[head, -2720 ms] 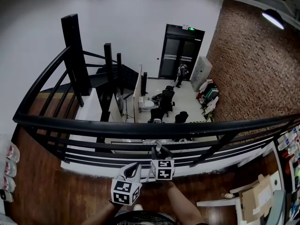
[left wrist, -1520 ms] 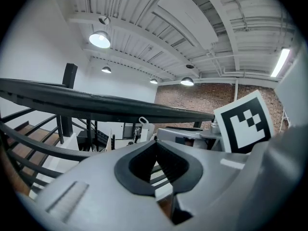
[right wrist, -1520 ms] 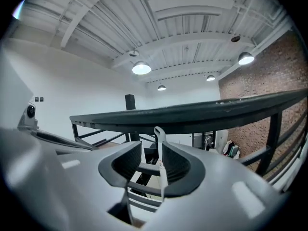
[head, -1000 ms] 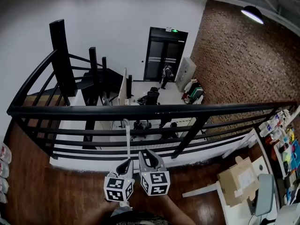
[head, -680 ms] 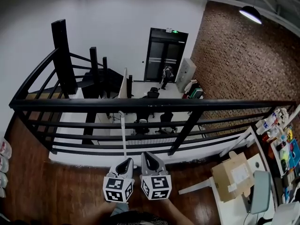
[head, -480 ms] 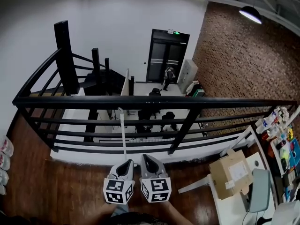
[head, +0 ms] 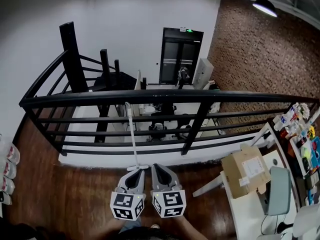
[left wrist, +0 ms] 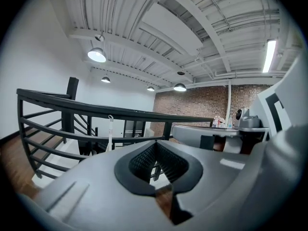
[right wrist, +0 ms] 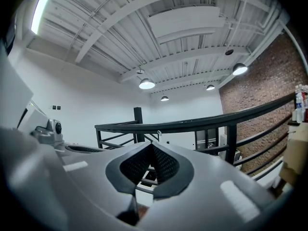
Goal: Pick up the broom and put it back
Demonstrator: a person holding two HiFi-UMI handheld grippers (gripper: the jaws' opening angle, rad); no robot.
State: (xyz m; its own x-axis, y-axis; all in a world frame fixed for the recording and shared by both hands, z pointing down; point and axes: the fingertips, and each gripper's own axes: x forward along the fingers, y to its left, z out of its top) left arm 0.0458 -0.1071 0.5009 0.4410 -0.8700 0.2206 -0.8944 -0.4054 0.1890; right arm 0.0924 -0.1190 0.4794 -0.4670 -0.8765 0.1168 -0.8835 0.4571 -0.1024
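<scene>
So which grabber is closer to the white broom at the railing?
Left. The left gripper points at the foot of the broom, just short of it; the right gripper is alongside, farther to the right.

No legible text or signs

a loft-style office: a wood-floored mezzanine behind a black railing point(head: 150, 95) overlooks desks and office chairs point(head: 159, 130) at centre frame, with a brick wall point(head: 260, 49) upper right and stairs point(head: 107, 79) upper left.
</scene>
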